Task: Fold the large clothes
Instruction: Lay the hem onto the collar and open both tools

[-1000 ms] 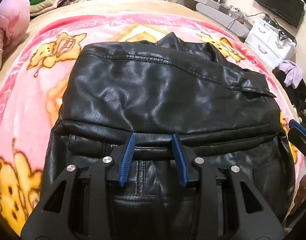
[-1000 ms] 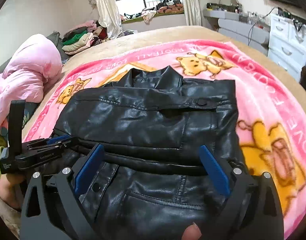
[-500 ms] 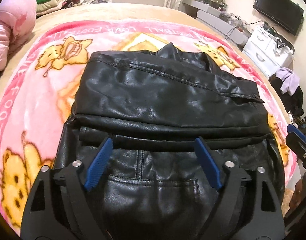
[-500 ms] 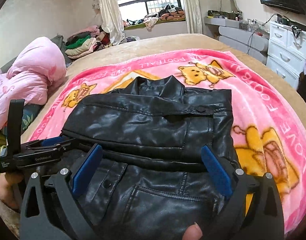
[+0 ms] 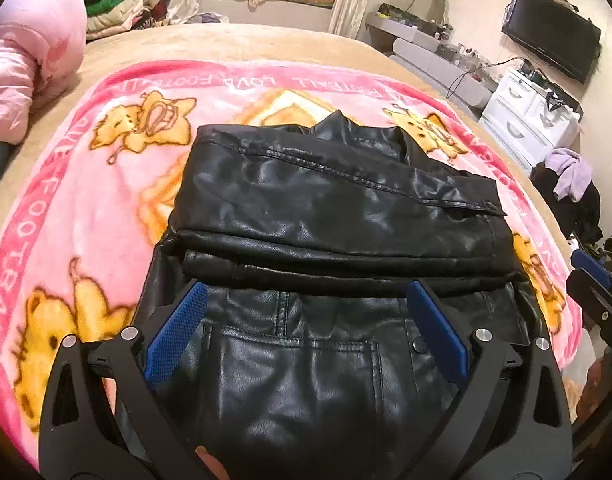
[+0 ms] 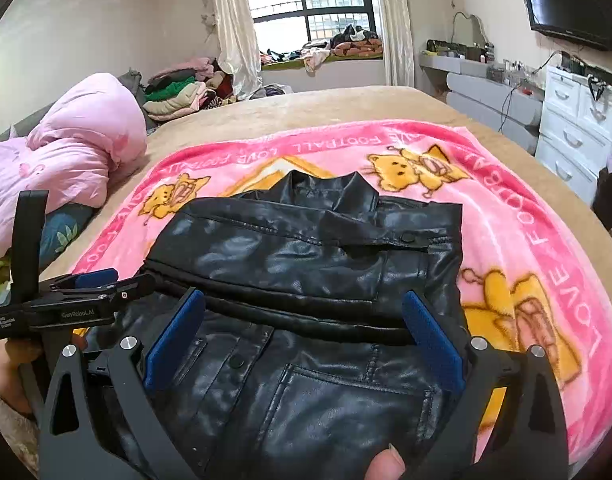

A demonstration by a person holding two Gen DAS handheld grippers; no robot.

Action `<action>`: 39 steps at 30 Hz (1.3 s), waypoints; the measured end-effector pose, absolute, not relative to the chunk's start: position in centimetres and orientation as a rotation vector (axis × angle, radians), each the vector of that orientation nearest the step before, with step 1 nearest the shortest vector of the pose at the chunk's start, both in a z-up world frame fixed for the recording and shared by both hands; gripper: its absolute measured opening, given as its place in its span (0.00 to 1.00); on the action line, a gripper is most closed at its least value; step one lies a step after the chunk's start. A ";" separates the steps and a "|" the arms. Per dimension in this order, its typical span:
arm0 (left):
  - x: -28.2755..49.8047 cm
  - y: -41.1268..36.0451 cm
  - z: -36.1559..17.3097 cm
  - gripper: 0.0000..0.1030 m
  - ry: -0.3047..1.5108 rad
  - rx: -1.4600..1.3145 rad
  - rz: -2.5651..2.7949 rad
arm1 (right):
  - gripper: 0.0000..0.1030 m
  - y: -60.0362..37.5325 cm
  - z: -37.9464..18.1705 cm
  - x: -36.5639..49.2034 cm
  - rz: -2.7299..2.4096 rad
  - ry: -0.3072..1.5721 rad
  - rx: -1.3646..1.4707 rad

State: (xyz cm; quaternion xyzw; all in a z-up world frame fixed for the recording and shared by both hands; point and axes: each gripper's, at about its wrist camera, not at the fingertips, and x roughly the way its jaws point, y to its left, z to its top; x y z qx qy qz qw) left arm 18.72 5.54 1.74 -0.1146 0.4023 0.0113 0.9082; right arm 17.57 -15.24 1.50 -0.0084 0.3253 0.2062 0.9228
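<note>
So there's a bed (image 6: 345, 104) with a tan cover, and a pink cartoon blanket (image 5: 86, 216) is spread over most of it. A black leather jacket (image 5: 337, 208) sits in the middle of that blanket, folded into a blocky bundle with its collar toward the far edge and a pocketed panel toward the near edge. A pink duvet (image 6: 78, 152) is bunched at the bed's left edge. The left hand-held gripper (image 5: 306, 328) hovers over the jacket's near part, blue pads spread wide, gripping nothing. The right hand-held gripper (image 6: 304, 336) is just the same: wide apart, above the near panel, empty.
</note>
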 end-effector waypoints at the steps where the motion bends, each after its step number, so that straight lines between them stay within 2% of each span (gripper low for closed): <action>1: 18.5 5.5 1.9 0.91 0.827 -0.236 0.022 | 0.96 -15.2 1.7 17.3 0.423 0.665 -0.023; 28: 12.2 6.6 3.0 0.91 0.796 -0.199 0.054 | 0.96 -15.3 3.1 12.0 0.456 0.639 -0.094; 39: 9.3 8.9 1.2 0.91 0.832 -0.215 0.122 | 0.96 -18.1 0.8 9.7 0.457 0.712 -0.096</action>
